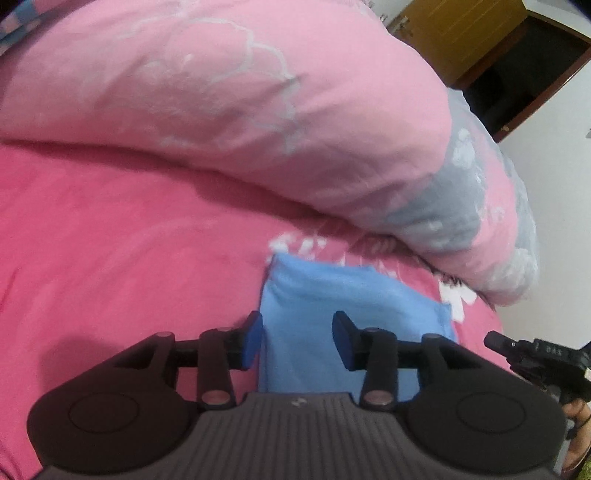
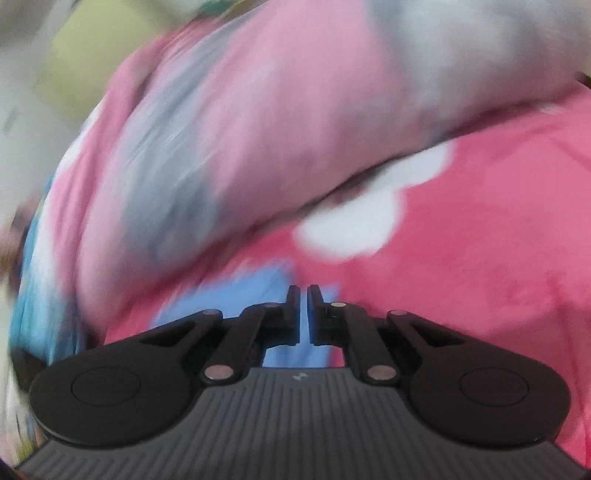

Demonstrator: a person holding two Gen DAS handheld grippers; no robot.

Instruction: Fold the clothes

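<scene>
Bed (image 1: 110,240): covered by a deep pink sheet with white printed shapes; it carries everything in view.
Quilt (image 1: 229,110): pale pink with grey panels and white cloud outlines, bunched in a long roll across the far side of the bed; its lower edge lies just beyond the blue cloth.
Room: white wall (image 1: 546,155) at right of the left wrist view, a yellow-brown wooden door (image 1: 461,33) with a handle, and a dark doorway (image 1: 524,74) in a brown frame beside it.
Blue cloth (image 1: 314,295): light blue garment, folded to a flat rectangle, lying on the sheet near the quilt's grey end; in the right wrist view it shows as a blurred blue patch (image 2: 236,295).
Left tongs (image 1: 297,338): spread wide, holding nothing, blue-padded fingers (image 1: 251,341) over the near part of the cloth, the left one at its left edge.
Right tongs (image 2: 303,314): narrowed to a thin slit above the cloth; view heavily blurred, so whether fabric is pinched I cannot tell. Its black body also shows at the right edge of the left wrist view (image 1: 532,354).
Hand (image 1: 576,417): partly visible at the lower right edge, beneath the right tongs' body.
</scene>
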